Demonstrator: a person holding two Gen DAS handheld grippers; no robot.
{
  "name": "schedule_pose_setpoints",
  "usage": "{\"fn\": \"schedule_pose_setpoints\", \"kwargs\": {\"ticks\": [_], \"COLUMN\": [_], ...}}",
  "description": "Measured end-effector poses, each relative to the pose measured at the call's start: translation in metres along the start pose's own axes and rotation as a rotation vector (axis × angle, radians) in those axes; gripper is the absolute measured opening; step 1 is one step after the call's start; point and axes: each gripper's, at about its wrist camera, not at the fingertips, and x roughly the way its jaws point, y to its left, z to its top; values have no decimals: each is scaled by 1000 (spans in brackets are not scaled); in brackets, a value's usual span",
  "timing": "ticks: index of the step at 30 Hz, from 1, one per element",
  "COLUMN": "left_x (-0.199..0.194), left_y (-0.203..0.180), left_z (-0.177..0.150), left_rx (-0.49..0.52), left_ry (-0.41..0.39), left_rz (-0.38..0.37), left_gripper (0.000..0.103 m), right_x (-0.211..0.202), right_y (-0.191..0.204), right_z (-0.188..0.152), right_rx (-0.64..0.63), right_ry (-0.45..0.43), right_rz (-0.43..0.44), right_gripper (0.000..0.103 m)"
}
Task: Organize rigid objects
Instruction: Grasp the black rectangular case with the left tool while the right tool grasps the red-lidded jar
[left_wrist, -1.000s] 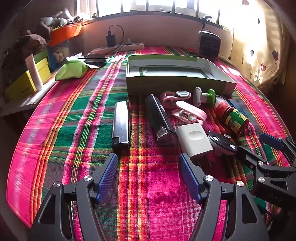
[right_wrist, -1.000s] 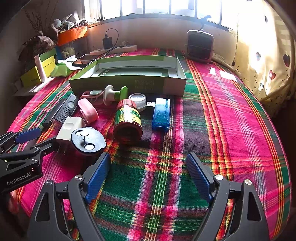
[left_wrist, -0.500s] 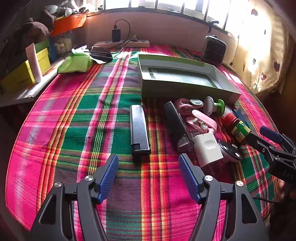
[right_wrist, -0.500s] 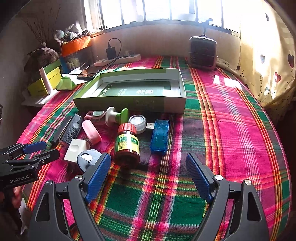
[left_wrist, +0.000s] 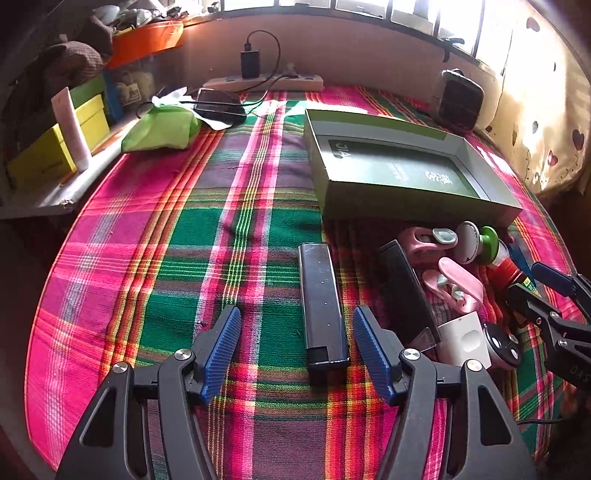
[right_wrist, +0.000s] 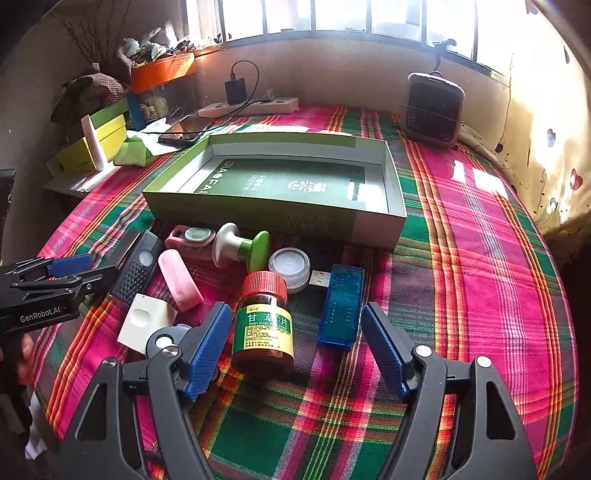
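We see the rigid objects in a loose cluster on the plaid cloth (right_wrist: 480, 258), just in front of the near wall of the open green box (right_wrist: 280, 218), which holds nothing but its printed green floor. Nearest our right gripper (right_wrist: 295, 347) lies the brown medicine bottle (right_wrist: 264, 325), on its side with its red cap pointing toward the box; it sits between the gripper's blue fingers (right_wrist: 205, 350), which stand wide apart and grip nothing. Just beside the bottle on the right is the blue USB stick (right_wrist: 341, 306), its metal plug aimed at the small clear jar (right_wrist: 290, 264). Behind the bottle lies the white and green spool (right_wrist: 240, 249), and left of that the pink case (right_wrist: 180, 278), the white charger (right_wrist: 147, 325) and the round black disc (right_wrist: 162, 341), partly hidden by the left blue finger.

Toward the left of the cluster, our left gripper (left_wrist: 295, 354) hovers low over the cloth, spread wide with nothing held. The near end of the flat black bar (left_wrist: 323, 306) lies between its fingertips, lengthwise toward the box. The black remote (left_wrist: 406, 295) lies just right of it, apart from the bar.

Further out, along the far edge below the window, are a power strip (right_wrist: 251, 107), a phone (right_wrist: 184, 131) and a small heater (right_wrist: 434, 107).
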Motion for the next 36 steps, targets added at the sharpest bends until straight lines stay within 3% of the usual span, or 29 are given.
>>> {"fn": "schedule_pose_setpoints", "kwargs": {"ticks": [9,23,26,36], "left_x": [7,6,5,2], "left_y": [3,18,23,23], "left_z": [8,9,9,7], "left_rx": [1,-63,-89,-88], "left_ry": [-20,-36,-39,-37], "left_rz": [26,62,43,30], "left_gripper": [62,23,22,22], "right_x": [6,0,-2,-4], "right_y": [4,6,6,4], "right_z": [6,1,0,-2], "right_rx": [-35,-40,-36,-8], "right_ry": [0,-18,-24,-25], "right_rz": [-4,-8,-4,15], "right_gripper": [61,52,40,36]}}
